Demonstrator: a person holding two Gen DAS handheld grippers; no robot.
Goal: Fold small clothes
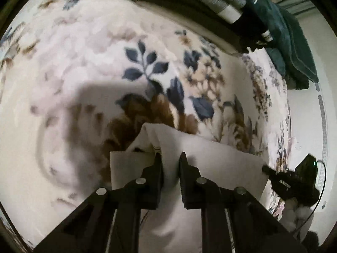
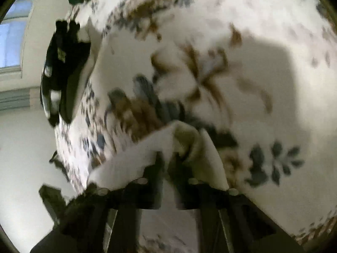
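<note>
A small white garment (image 1: 212, 160) is held up above a floral blanket (image 1: 105, 63). My left gripper (image 1: 170, 158) is shut on its top edge, and the cloth bunches between the black fingers (image 1: 157, 168). The cloth stretches right to my right gripper (image 1: 273, 171), seen from the side at the garment's far corner. In the right wrist view, which is blurred by motion, my right gripper (image 2: 166, 156) is shut on the same white garment (image 2: 130, 158), which drapes over both fingers.
The floral blanket (image 2: 231, 42) covers the bed under both grippers. Folded dark and grey clothes (image 1: 221, 0) and a dark green garment (image 1: 290, 42) lie at the bed's far edge. A white wall (image 2: 21, 147) and a window (image 2: 10, 31) lie beyond the bed.
</note>
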